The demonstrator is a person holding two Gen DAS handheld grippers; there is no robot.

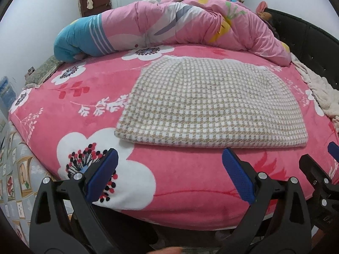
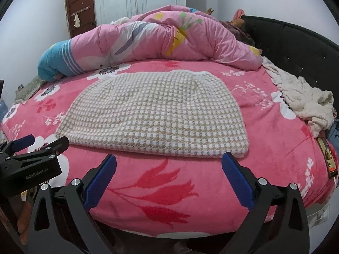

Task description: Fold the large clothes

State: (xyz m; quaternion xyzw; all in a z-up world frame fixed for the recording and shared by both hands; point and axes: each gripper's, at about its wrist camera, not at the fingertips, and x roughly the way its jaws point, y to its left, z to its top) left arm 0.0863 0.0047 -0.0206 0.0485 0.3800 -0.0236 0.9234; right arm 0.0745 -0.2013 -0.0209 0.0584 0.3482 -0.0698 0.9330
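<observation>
A beige-and-white checked garment lies flat and folded into a rough rectangle on the pink flowered bed. My left gripper hovers open just short of the garment's near edge, toward its left half, with nothing between its blue pads. My right gripper also stands open and empty, just short of the near edge toward the right corner. The right gripper shows at the right edge of the left wrist view, and the left gripper shows at the left of the right wrist view.
A bunched pink and blue quilt fills the far side of the bed. A cream fleece blanket lies along the black headboard. A phone rests near the bed's right edge. A patterned floor drops off at left.
</observation>
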